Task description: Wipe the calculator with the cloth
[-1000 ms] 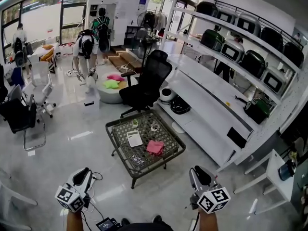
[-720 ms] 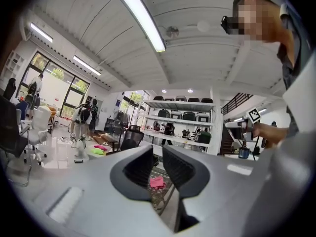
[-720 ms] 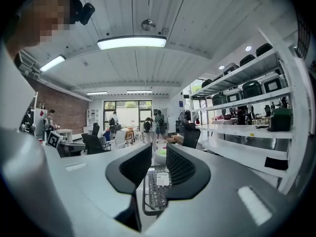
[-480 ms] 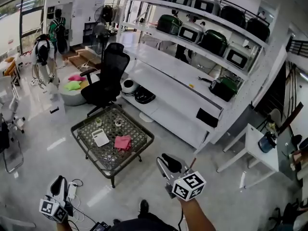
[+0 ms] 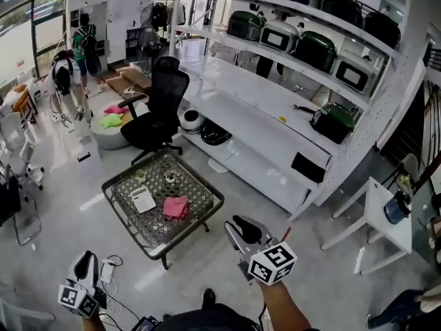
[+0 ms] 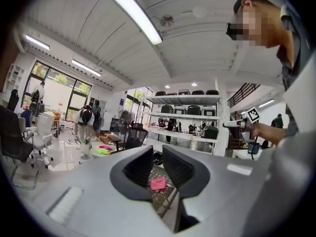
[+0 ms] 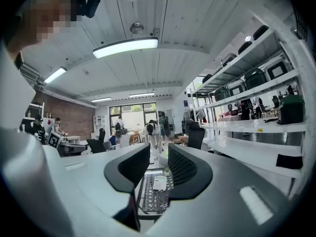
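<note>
The calculator point(image 5: 143, 199) and pink cloth point(image 5: 176, 207) are being supported side by side on the low mesh table point(image 5: 196, 192), while the left gripper point(image 5: 85, 259) and right gripper point(image 5: 242, 225) are being held well apart from it, jaws parted and empty

Head view: calculator point(image 5: 143, 199) keys too small to read; two small bits point(image 5: 169, 177) by tabletop's far edge, can't ID. Right forearm point(image 5: 284, 310) cut off at bottom. Own views: left gripper point(image 6: 158, 166) blocks calculator; right gripper point(image 7: 159, 166) blocks cloth point(image 5: 175, 207) & most of tabletop.
</note>
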